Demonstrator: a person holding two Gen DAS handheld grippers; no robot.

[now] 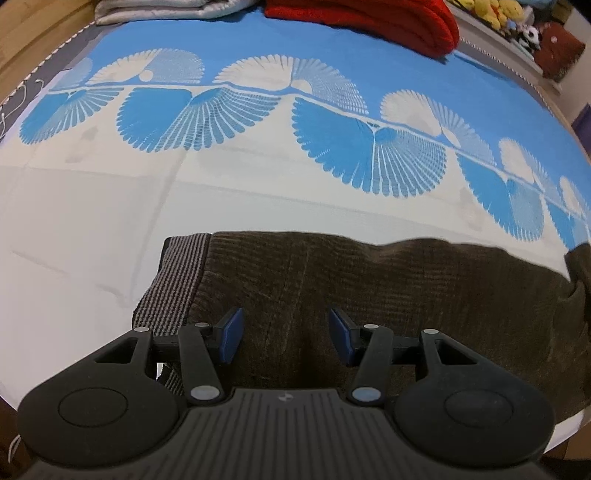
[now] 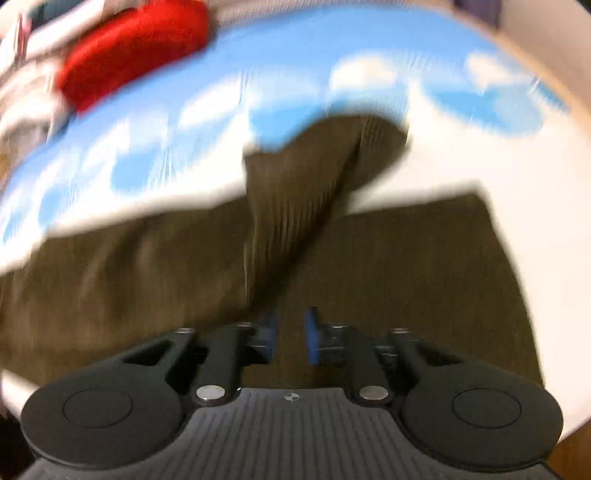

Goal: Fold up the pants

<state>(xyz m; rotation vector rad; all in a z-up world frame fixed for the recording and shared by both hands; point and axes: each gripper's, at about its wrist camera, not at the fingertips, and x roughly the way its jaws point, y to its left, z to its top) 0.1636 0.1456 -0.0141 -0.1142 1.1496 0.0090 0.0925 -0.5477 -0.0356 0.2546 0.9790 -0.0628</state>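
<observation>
A: Where the left claw [image 1: 285, 338] hangs over the bed, what lies under it?

B: The pants [image 1: 369, 302], brown and ribbed like corduroy, spread flat on the sheet [image 1: 92, 229]. The claw's blue pads [image 1: 232, 334] stand spread, with nothing between them. A striped waistband [image 1: 173, 284] sits at ten o'clock from the claw.

A: And the right claw [image 2: 290, 334]?

B: That view is blurred. Its pads are a little apart, pinching nothing, so far as I can tell. Just past it, at twelve o'clock, one fold of the pants [image 2: 295, 192] lies across the rest, reaching onto the sheet [image 2: 461, 158].

A: Any baskets or boxes?

B: None that I can make out. Farther off, at one o'clock from the left claw, lies a red cloth [image 1: 373, 18]; at eleven o'clock, grey bedding [image 1: 155, 7].
</observation>
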